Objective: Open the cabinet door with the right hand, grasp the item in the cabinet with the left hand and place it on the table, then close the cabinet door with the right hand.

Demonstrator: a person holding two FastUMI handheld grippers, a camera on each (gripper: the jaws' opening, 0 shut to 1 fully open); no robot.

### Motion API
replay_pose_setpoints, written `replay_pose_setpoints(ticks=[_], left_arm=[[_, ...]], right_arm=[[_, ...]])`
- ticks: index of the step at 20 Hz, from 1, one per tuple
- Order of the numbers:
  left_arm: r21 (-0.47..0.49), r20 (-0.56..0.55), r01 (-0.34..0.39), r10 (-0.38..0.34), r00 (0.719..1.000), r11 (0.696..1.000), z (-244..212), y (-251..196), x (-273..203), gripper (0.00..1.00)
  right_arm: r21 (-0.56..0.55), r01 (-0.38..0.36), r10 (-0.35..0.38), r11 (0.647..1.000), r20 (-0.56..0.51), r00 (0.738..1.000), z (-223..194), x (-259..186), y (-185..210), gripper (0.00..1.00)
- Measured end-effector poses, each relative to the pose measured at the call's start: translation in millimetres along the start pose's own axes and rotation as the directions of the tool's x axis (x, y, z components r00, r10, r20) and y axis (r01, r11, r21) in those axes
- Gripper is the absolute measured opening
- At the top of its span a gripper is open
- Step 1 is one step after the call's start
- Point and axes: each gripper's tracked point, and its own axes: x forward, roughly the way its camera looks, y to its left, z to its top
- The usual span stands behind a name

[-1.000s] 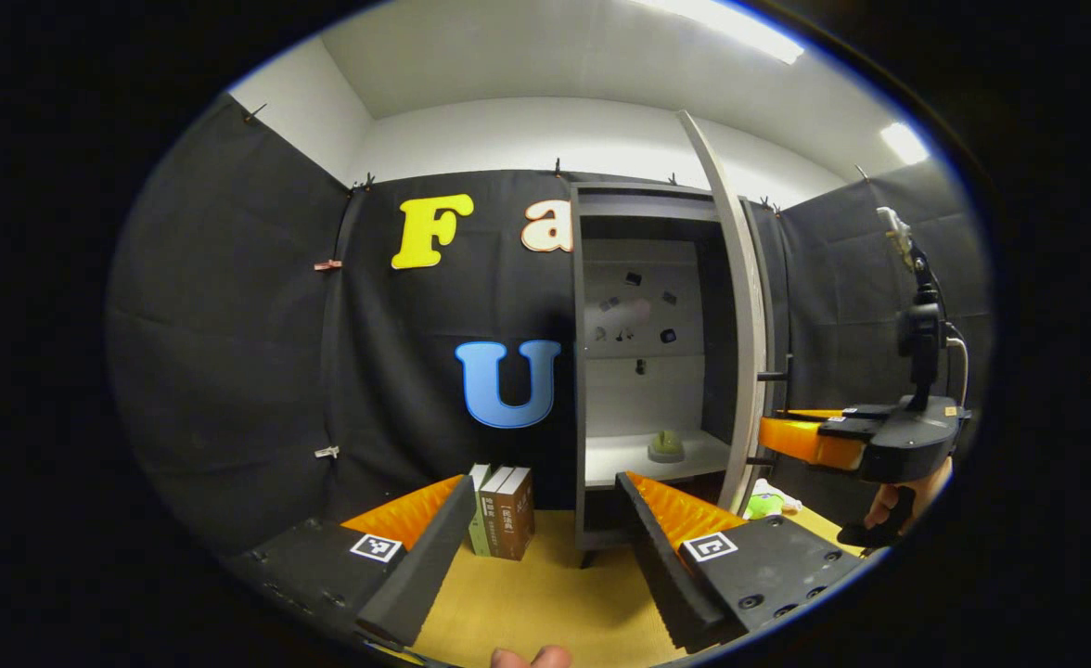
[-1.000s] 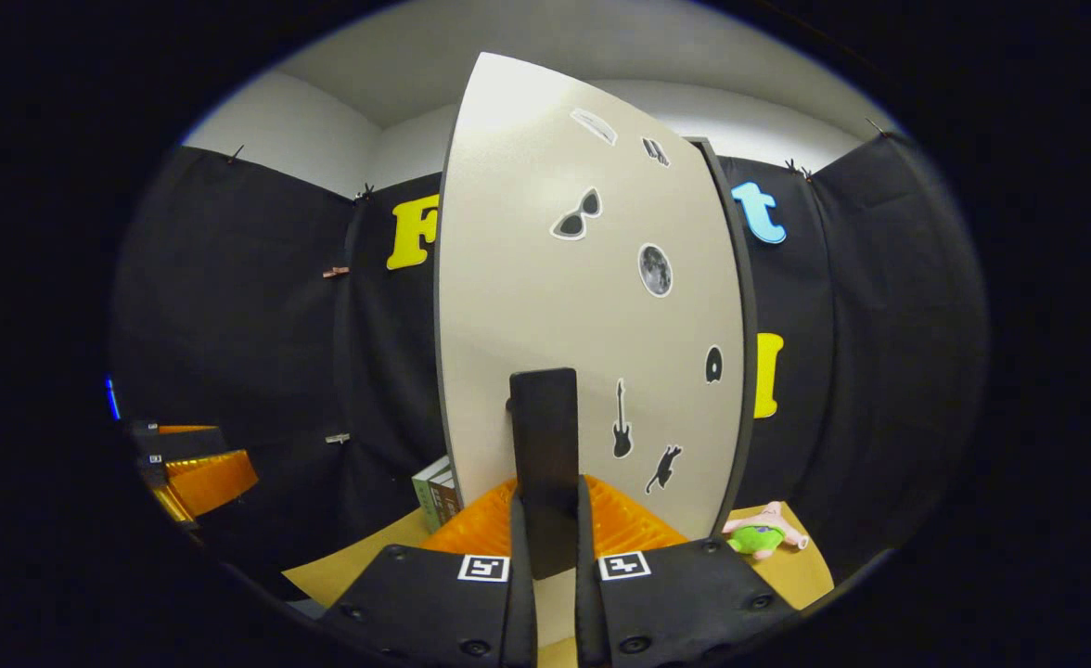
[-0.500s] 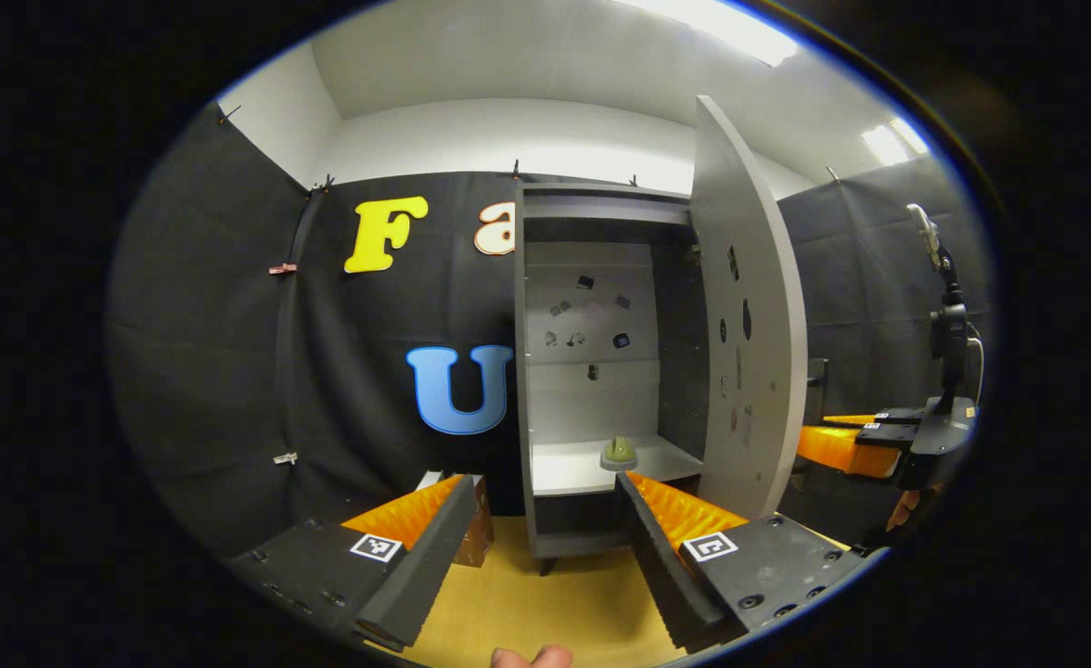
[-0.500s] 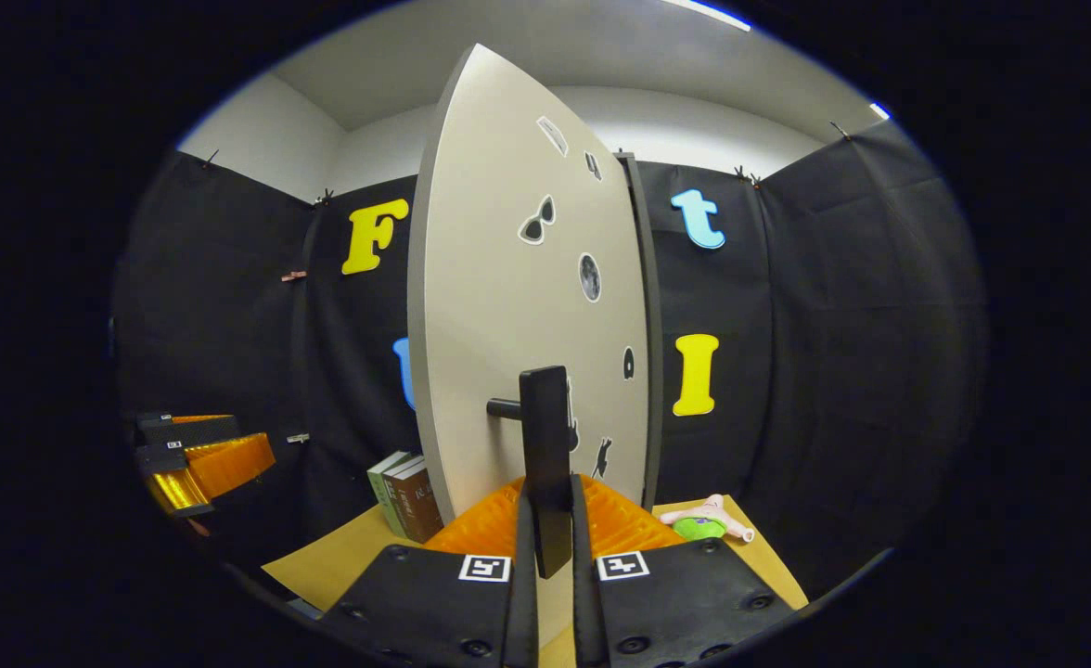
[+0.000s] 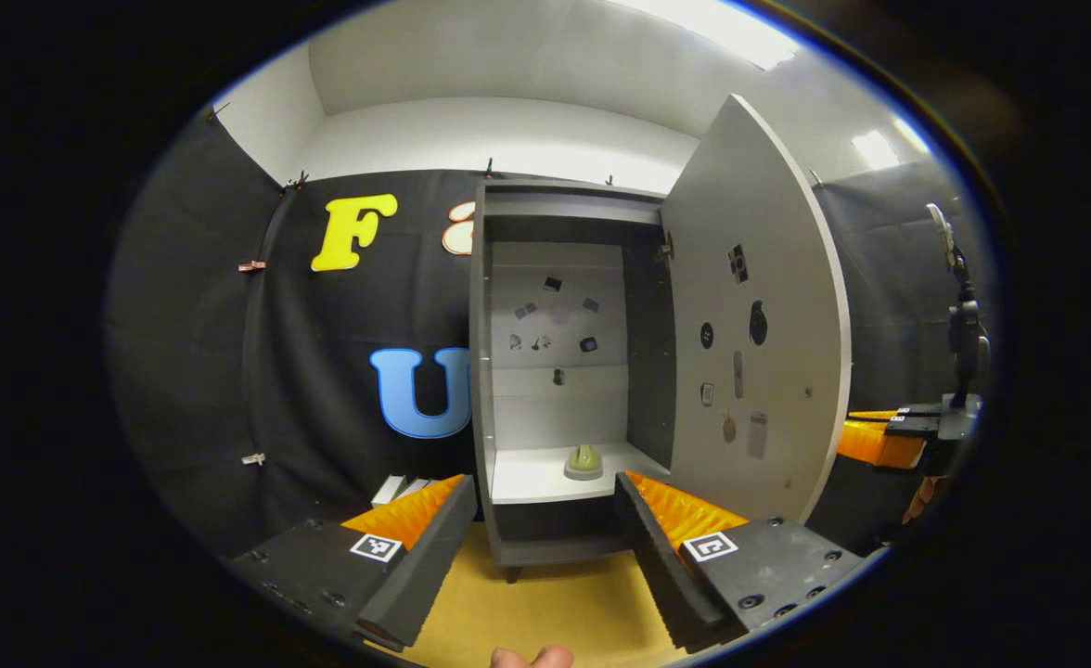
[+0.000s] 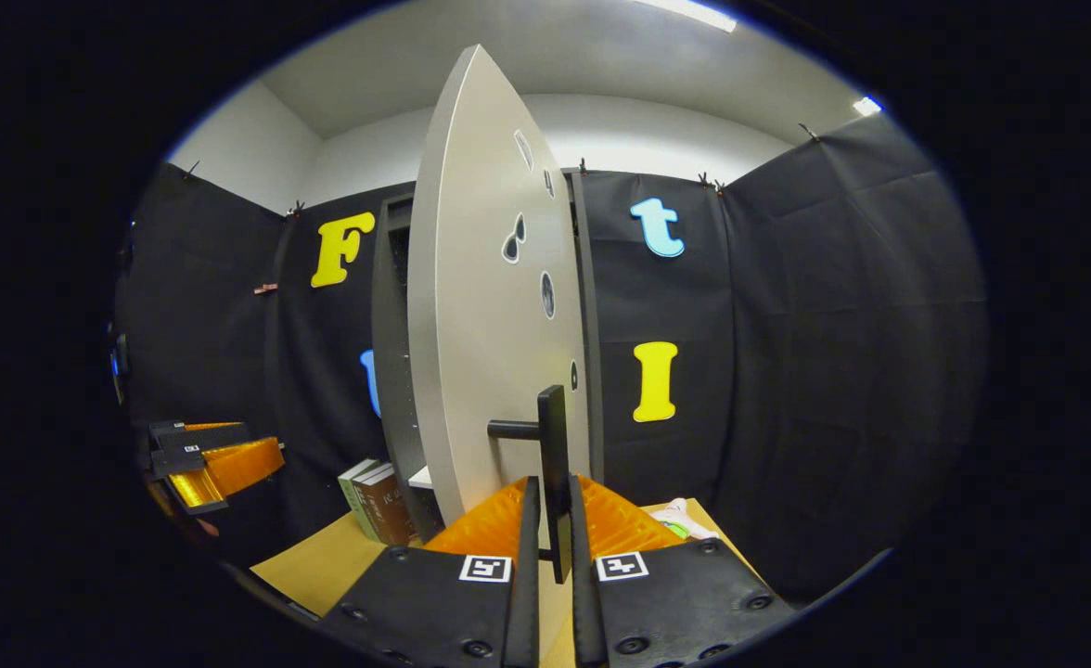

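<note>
Booth cabinet (image 5: 564,371): right tongs (image 6: 550,538) pinching handle (image 6: 553,464)

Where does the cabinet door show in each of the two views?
Left gripper view: the cabinet door stands right of centre, swung wide, its inner face toward the camera.
Right gripper view: the door rises at centre, outer face showing, with the right gripper shut on the door handle.
Shared landmark: the books on the table left of the cabinet, also at.

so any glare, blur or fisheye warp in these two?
Left gripper view: ceiling light strip blown out, grey cabinet door bowed by the fisheye, small green item on the shelf sharp. Right gripper view: door bulges, black handle crisp.
</note>
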Motion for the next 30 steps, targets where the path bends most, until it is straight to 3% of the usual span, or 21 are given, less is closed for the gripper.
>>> replay_pose_setpoints(ticks=[6,7,8,11,13,20,21,22,25,30], left_arm=[[0.0,0.002,0.047,-0.047,0.999,0.999,2,-31,21,0.95],[-0.002,0.001,0.053,-0.053,0.999,0.999,2,-35,25,0.95],[-0.003,0.0,0.059,-0.059,0.998,0.998,2,-40,30,0.92],[0.001,-0.007,0.073,-0.073,0.997,0.997,0,-52,45,0.92],[-0.004,-0.012,0.077,-0.077,0.997,0.997,1,-56,58,0.94],[-0.024,-0.024,0.131,-0.132,0.991,0.991,6,-66,118,0.94],[-0.027,-0.036,0.147,-0.147,0.988,0.989,5,-68,130,0.94],[-0.028,-0.056,0.162,-0.164,0.985,0.986,2,-70,143,0.94],[-0.019,-0.119,0.188,-0.189,0.975,0.982,-8,-73,185,0.94],[0.02,-0.23,0.231,-0.22,0.948,0.973,-35,-86,257,0.94]], right_arm=[[-0.027,0.099,-0.099,0.995,0.013,0.995,4,1,-35,0.13],[-0.017,0.109,-0.109,0.994,0.016,0.994,5,0,-39,0.02],[0.003,0.102,-0.102,0.995,0.017,0.995,6,0,-36,0.13],[0.043,0.058,-0.059,0.997,0.026,0.998,7,3,-27,0.13],[0.04,0.055,-0.056,0.998,0.025,0.998,8,2,-29,0.18],[0.02,0.033,-0.034,0.999,0.059,0.998,15,-14,-37,0.19],[-0.002,0.049,-0.049,0.999,0.086,0.995,19,-19,-47,0.22],[-0.026,0.072,-0.069,0.997,0.107,0.992,19,-18,-60,0.34],[-0.068,0.198,-0.192,0.978,0.084,0.978,4,-36,-109,0.97],[-0.106,0.352,-0.332,0.93,0.166,0.928,-2,-59,-172,0.96]])
